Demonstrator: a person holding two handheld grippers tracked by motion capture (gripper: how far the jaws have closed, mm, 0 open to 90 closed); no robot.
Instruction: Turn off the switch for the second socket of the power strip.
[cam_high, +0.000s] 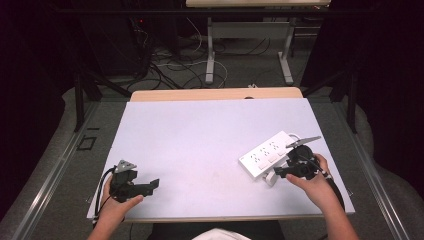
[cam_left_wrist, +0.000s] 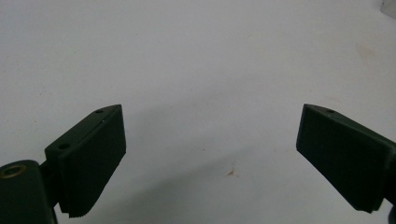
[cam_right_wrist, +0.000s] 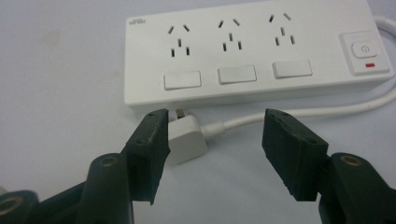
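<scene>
Right gripper (cam_right_wrist: 212, 149) hovering with jaws wide, straddling the white plug (cam_right_wrist: 187, 137) beside the power strip (cam_right_wrist: 252, 51), near the right edge of the table (cam_high: 200, 130). Not yet gripping anything. Plug lying loose on the surface, prongs almost touching the strip's side, its cord (cam_right_wrist: 299, 112) curling back to the strip. Left gripper (cam_high: 135, 185) resting wide and empty near the front left corner. Probably only starting: grasp and any plugging-in remaining, all sockets showing bare.

A white power strip (cam_right_wrist: 252, 51), with pale grey switches and a small red mark under its power button, is lying on a pale lilac-white table mat (cam_high: 200, 140). Its plug (cam_right_wrist: 187, 140) and cable (cam_right_wrist: 299, 114) are showing white; both grippers' jaws are showing black.
</scene>
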